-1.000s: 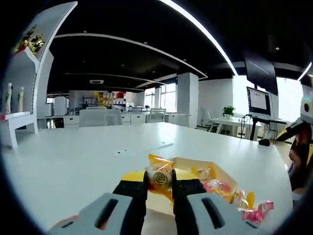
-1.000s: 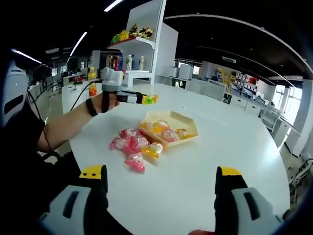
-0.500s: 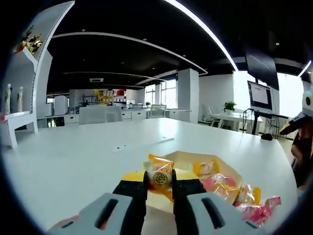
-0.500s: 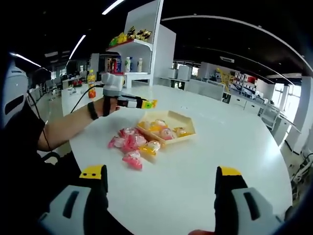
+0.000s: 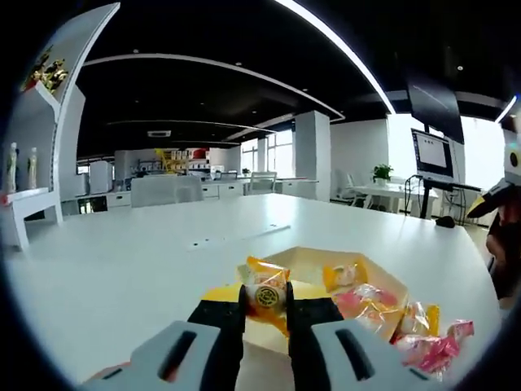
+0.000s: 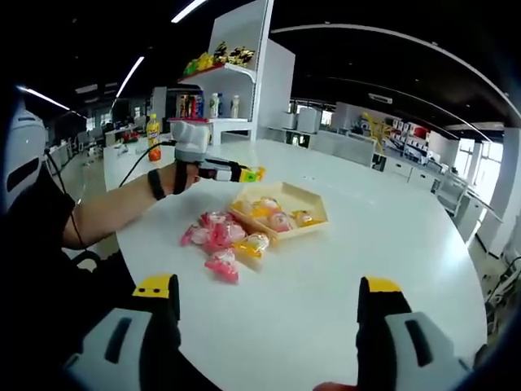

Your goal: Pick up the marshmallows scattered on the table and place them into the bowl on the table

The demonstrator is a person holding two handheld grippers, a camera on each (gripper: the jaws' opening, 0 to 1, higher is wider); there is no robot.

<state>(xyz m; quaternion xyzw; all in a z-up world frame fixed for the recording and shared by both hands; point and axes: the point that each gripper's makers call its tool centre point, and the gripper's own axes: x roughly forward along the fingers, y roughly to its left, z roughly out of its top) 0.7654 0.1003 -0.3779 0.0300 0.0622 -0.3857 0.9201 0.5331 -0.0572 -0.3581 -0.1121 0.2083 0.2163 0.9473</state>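
**Left jaws gripping a marshmallow above the bowl**

The left gripper (image 5: pixel 265 314) is clamping an orange-wrapped marshmallow (image 5: pixel 265 292) over the bowl (image 5: pixel 389 287). The right gripper (image 6: pixel 269 314) is hovering, jaws wide apart, with loose marshmallows (image 6: pixel 216 238) lying on the worktop (image 6: pixel 342 252) at 11 o'clock.

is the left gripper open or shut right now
Shut. In the left gripper view the left gripper has its jaws pinched on a yellow-wrapped marshmallow, held above the bowl.
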